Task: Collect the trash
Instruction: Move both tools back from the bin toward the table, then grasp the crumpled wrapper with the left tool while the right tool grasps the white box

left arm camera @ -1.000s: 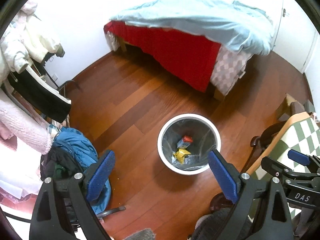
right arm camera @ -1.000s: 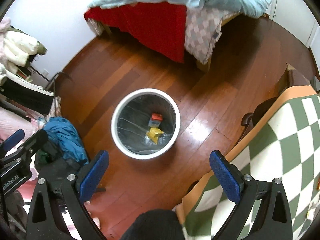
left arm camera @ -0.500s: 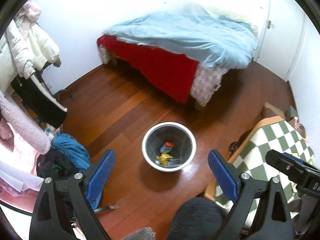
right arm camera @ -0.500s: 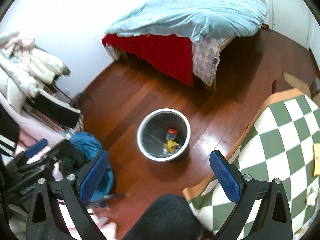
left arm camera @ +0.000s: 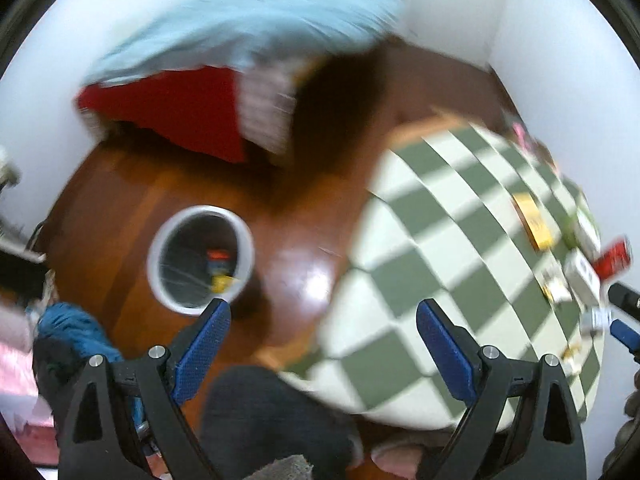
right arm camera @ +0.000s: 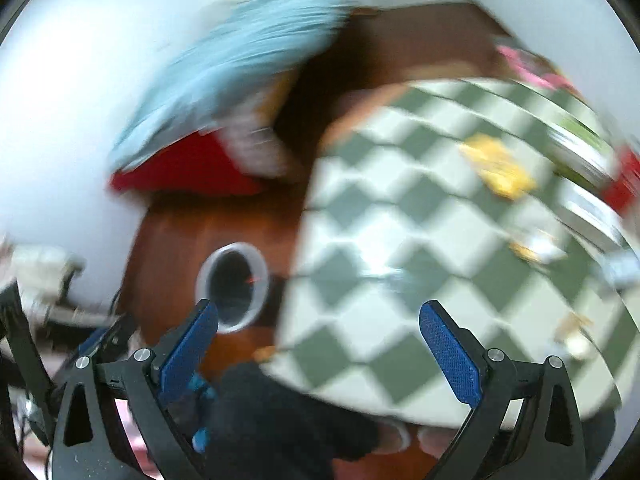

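The left gripper (left arm camera: 323,334) has its 2 blue-padded fingers spread wide with nothing between them, and the right gripper (right arm camera: 319,336) is parted just as wide and equally empty. Both views are heavily smeared, so small details are hard to read. Just ahead of the left gripper's left finger stands the white-rimmed trash bin (left arm camera: 160,236) on the wooden floor (left arm camera: 296,240), with a red-topped piece and a yellow piece of trash lying inside it. Ahead and to the right of both grippers spreads the green-and-white checkered table (left arm camera: 452,248), its near edge running under the right fingers. Out along the table's far right side lies the scattered trash: a yellow packet (left arm camera: 534,220), a red carton (left arm camera: 612,258), and a small white box (left arm camera: 582,280); the rest there is too blurred to name. From the right gripper the bin (right arm camera: 262,276) sits just beyond its left fingertip. Farthest off, beyond the bin, is the bed (left arm camera: 244,28) with a light blue cover over red cloth.
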`<state>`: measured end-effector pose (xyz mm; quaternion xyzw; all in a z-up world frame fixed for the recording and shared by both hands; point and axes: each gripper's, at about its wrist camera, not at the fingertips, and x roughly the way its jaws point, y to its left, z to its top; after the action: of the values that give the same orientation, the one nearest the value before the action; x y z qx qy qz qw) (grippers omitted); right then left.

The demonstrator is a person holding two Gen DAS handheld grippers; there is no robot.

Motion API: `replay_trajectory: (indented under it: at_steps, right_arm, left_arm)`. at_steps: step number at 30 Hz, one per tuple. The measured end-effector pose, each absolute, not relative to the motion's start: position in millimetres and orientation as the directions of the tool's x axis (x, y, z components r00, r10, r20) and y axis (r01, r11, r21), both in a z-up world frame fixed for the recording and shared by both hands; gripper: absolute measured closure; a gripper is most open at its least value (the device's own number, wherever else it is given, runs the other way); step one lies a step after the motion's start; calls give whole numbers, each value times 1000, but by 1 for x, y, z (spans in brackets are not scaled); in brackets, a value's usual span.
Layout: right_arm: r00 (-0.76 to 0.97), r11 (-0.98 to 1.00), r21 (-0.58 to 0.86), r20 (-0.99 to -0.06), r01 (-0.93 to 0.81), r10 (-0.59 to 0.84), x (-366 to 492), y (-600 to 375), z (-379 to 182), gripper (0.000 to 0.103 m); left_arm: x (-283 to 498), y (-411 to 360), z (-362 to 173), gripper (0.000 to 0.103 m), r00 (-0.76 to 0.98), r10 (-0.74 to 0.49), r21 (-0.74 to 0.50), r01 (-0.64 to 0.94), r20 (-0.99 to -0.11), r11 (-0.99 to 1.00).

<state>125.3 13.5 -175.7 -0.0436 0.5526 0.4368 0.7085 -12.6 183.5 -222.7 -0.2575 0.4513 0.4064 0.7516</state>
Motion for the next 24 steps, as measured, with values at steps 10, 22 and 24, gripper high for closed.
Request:
replay_trajectory:
  at_steps: [10,22,24]
  right_arm:
    - [217,915,359,-893,-185,394,299,-139,-266,1]
    - [166,929,369,-916,-3,364,378,-169,-345,31]
    - [161,936,351,-922,-32,351,375,-167,-346,44]
  left_arm:
    - [174,110,-279,8,290,241,18,-603,-926,797]
    - [259,67,-318,9,270,167,64,-353,-948,933]
    - [263,62,-319,9,280,148,55,-312,-949,948]
